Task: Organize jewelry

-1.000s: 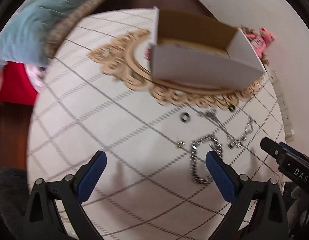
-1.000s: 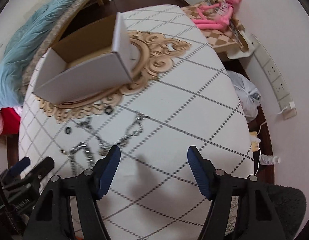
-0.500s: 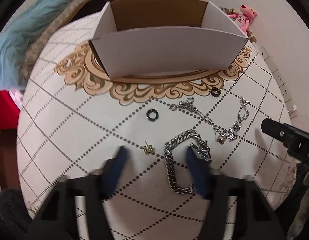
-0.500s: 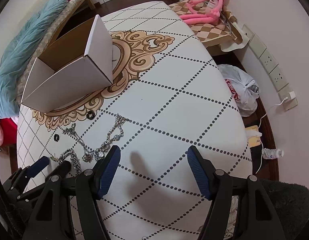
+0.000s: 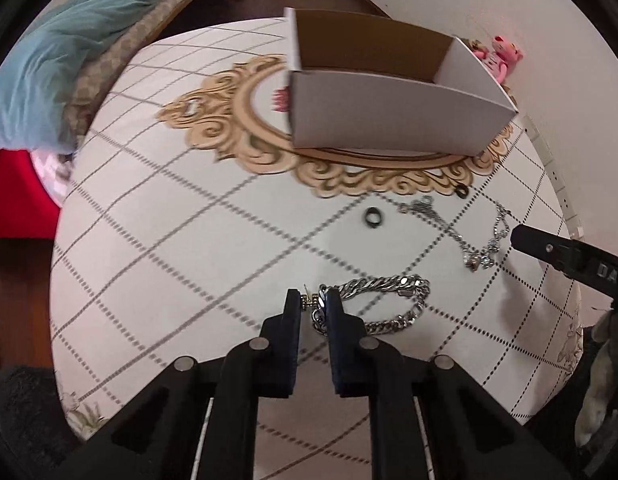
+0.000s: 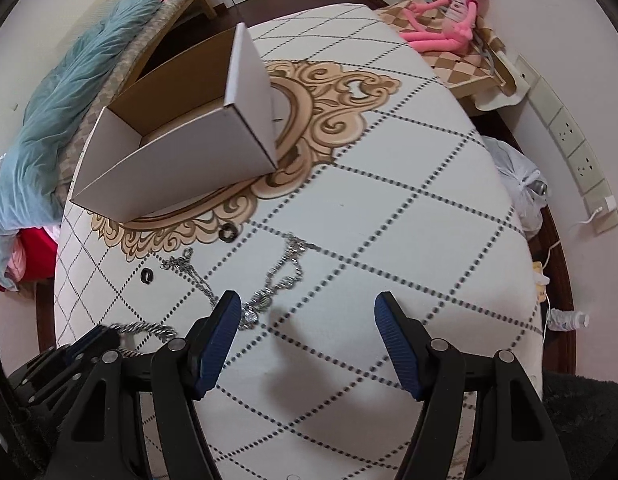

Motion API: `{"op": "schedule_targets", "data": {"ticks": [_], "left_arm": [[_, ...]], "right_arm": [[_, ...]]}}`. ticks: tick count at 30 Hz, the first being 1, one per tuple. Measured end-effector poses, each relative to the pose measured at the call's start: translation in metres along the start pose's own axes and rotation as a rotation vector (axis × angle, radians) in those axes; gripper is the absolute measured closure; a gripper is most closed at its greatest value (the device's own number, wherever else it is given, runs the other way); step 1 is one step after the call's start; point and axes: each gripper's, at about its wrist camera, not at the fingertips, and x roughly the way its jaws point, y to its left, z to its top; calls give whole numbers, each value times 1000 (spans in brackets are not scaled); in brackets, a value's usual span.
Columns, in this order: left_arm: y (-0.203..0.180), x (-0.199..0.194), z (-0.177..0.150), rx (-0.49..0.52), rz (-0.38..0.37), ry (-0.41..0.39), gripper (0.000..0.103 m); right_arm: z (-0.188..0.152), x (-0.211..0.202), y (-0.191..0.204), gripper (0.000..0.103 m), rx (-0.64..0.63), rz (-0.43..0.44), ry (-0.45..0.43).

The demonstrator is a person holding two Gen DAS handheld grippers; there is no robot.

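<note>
My left gripper [image 5: 312,301] is nearly shut on a small gold earring [image 5: 307,300] at the left end of a thick silver chain bracelet [image 5: 393,304] on the table. A black ring [image 5: 372,216], a second black ring [image 5: 461,191] and a thin silver necklace [image 5: 465,236] lie beyond. The open white cardboard box [image 5: 385,116] stands behind them. My right gripper [image 6: 309,316] is open and empty above the table, its left finger near the necklace [image 6: 277,280]. The box [image 6: 181,160] and both rings [image 6: 227,233] [image 6: 147,276] also show in the right wrist view.
The round table [image 5: 169,240] has a white dotted-grid cloth with a gold ornament. A blue blanket [image 5: 61,44] lies at the far left. A pink plush toy [image 6: 445,20] sits on a stool at the far right. Wall sockets [image 6: 565,136] and a bag [image 6: 517,184] are right of the table.
My left gripper has closed from wide open and come down onto the gold earring beside the bracelet. My right gripper stayed open and shifted a little toward the necklace.
</note>
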Motion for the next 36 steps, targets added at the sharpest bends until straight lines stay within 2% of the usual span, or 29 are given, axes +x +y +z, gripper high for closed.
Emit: {"op": "schedule_targets", "data": {"ticks": [4,7,8,9,10,11,18,21,26,31,36], "left_arm": [[8,-1,1,-12,14,-9,93],[9,-1,3,-22,9,-11,93],[7,0,6,-21,8,-12,93],[6,-1,7,-22,3,-14,93],[5,-3,8,-21,-4,-17,93],[5,-4,9,-19,-7,-20,93],[-6,-28,20,-8,-71,-66,93],[-9,-44,27,-14,-120,-87,93],[-15,-70,43,-2,-159,-131,93],[-18,-99,71,0,-209,-183,93],[-24,-125,113,29,-226,-253,93]], "right_arm": [[2,11,15,43,-29,-37,-1],[0,14,29,62,-76,-102,-30],[-1,14,33,80,-88,-111,-41],[-3,14,34,96,-86,-75,-42],[-4,13,35,96,-85,-68,-42],[-4,12,37,102,-93,-83,-52],[-4,-23,25,103,-13,33,-123],[1,-40,24,103,-1,74,-140],[13,-72,25,103,-6,128,-182],[37,-109,39,103,-32,199,-230],[73,-139,58,103,-74,242,-285]]}}
